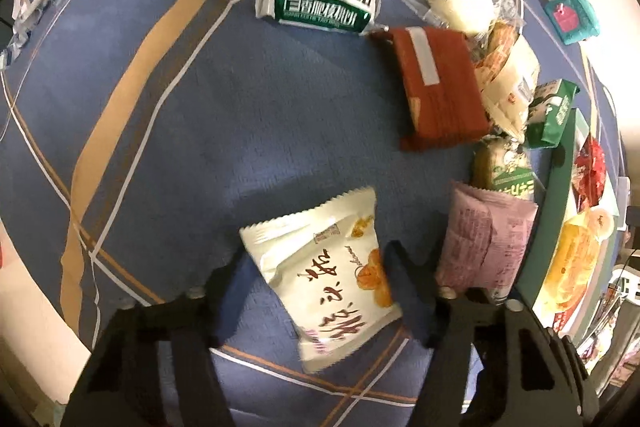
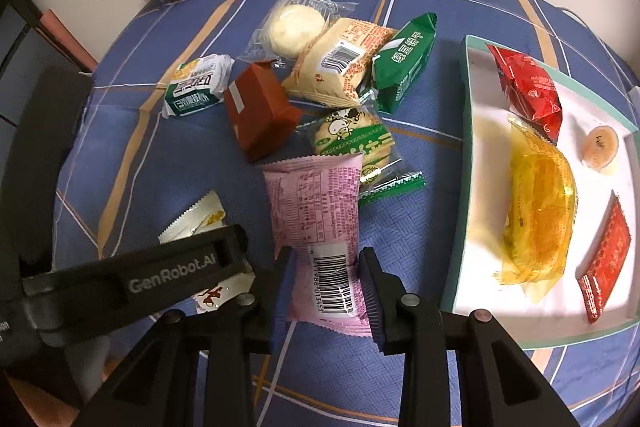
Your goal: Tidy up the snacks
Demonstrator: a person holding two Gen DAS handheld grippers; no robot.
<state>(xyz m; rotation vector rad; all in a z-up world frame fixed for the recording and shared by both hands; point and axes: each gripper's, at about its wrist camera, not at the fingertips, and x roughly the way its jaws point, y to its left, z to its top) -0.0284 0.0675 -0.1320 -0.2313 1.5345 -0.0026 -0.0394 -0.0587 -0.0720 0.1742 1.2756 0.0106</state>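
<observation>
Left gripper (image 1: 316, 291): jaws wide, straddling white packet (image 1: 320, 275) at lower centre of left view; contact with the pads cannot be confirmed. Right gripper (image 2: 325, 287): jaws set narrow around pink packet (image 2: 316, 227) at lower centre of right view, pads at or just beside its barcode end; grip cannot be confirmed. Both packets flat on blue cloth (image 2: 400, 367). Loose pile at centre of right view: brown box (image 2: 258, 109), green-white packet (image 2: 198, 87), round bun (image 2: 294, 25), beige packet (image 2: 340, 63), green packet (image 2: 404, 63), cartoon packet (image 2: 356, 139). Tray (image 2: 460, 211) at right, holding yellow packet (image 2: 538, 211), red packet (image 2: 526, 87), red sachet (image 2: 606, 259), jelly cup (image 2: 600, 145).
</observation>
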